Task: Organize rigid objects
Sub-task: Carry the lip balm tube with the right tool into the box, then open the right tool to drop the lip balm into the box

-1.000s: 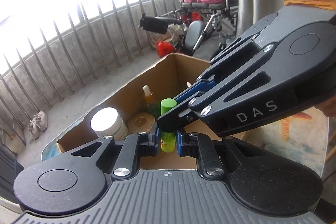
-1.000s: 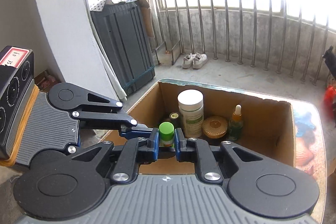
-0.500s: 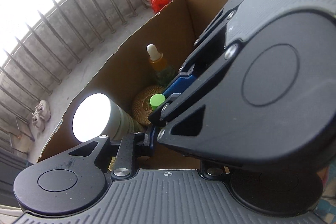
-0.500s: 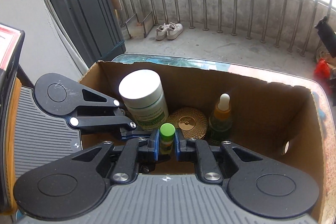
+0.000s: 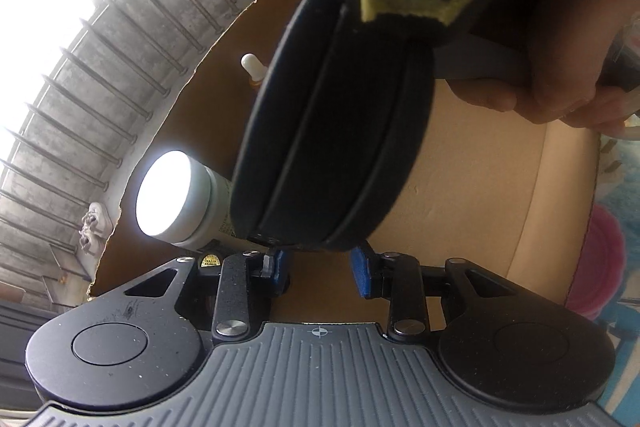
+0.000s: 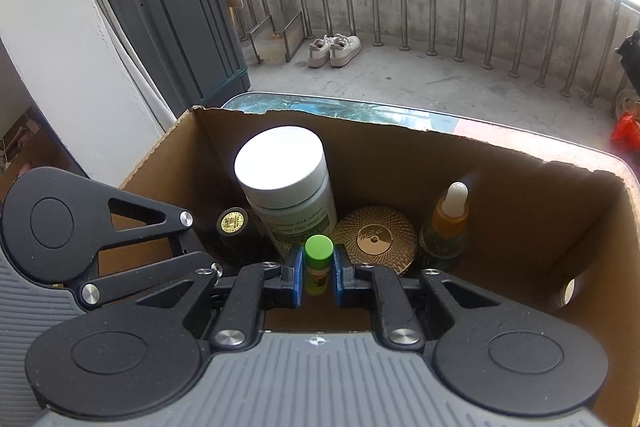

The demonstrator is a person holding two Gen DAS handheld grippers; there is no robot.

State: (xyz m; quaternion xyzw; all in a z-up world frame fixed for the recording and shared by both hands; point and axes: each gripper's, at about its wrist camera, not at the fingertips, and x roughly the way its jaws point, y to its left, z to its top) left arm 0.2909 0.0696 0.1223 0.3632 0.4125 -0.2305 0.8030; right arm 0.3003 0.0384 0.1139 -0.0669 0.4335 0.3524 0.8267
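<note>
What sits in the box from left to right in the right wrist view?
Dark gold-capped bottle → white-lidded jar → green tube in the right gripper → gold round tin → dropper bottle.

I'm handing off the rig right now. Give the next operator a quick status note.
Right gripper: shut on the green-capped tube, low inside the cardboard box.
Left gripper: open, empty, beside it in the box.
Already in the box: white-lidded jar, gold round tin, dropper bottle, small dark bottle.
Left: release the tube in front of the jar and tin, withdraw both grippers.
</note>
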